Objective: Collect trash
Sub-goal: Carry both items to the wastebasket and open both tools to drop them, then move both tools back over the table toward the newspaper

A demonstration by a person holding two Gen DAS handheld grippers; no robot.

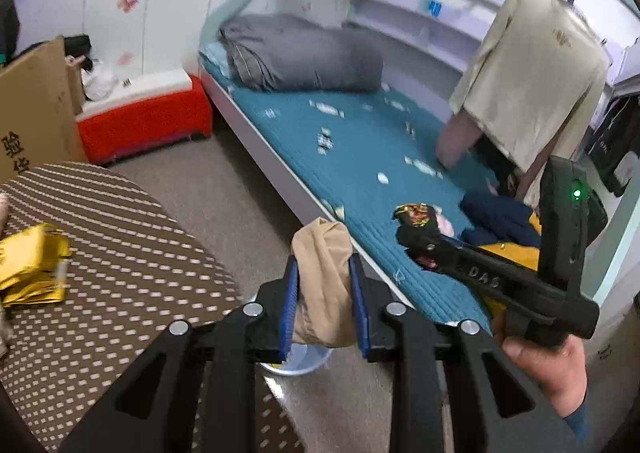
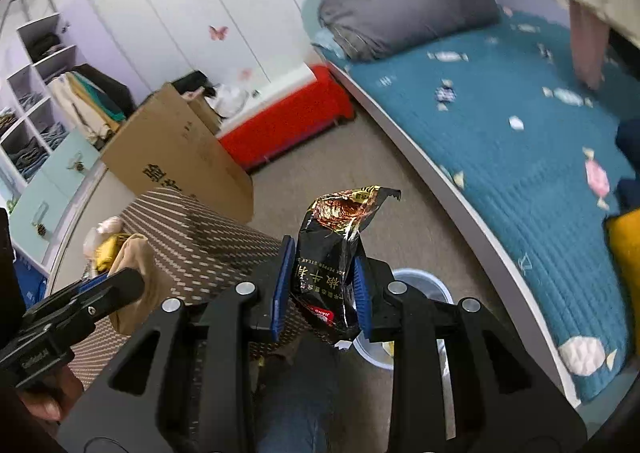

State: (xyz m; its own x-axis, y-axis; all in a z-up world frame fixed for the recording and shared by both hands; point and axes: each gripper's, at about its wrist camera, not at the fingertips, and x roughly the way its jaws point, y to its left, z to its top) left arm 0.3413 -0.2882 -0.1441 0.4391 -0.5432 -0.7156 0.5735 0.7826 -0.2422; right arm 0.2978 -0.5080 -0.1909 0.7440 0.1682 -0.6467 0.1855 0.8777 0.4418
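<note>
My left gripper (image 1: 324, 295) is clamped on a wad of beige fabric (image 1: 324, 281), blue pads pressing it from both sides, top of the wad standing above the fingertips. My right gripper (image 2: 320, 289) is clamped on a black foil snack wrapper (image 2: 334, 253), its torn gold-lined mouth pointing up. In the left view the right tool sits off to the right, a hand (image 1: 548, 365) under its handle.

Pale blue bin (image 2: 424, 285) on the floor, directly below and just behind the right gripper; the left view shows only a sliver of its rim (image 1: 296, 365) under the fingers. Something yellow inside, too hidden to identify.

Edges: round table with a brown dotted cover (image 1: 120, 253) to the left, its curved rim near the bin; gold foil packets (image 1: 32, 269) lie on it. Bed (image 1: 360, 157) with a teal quilted cover to the right, its white edge (image 2: 460, 197) running diagonally past the bin. Between table and bed a strip of grey carpet (image 1: 240, 189) leads back to a red box (image 1: 148, 125) and a cardboard box (image 2: 176, 149). Grey folded duvet (image 2: 408, 5) at the bed's far end.
</note>
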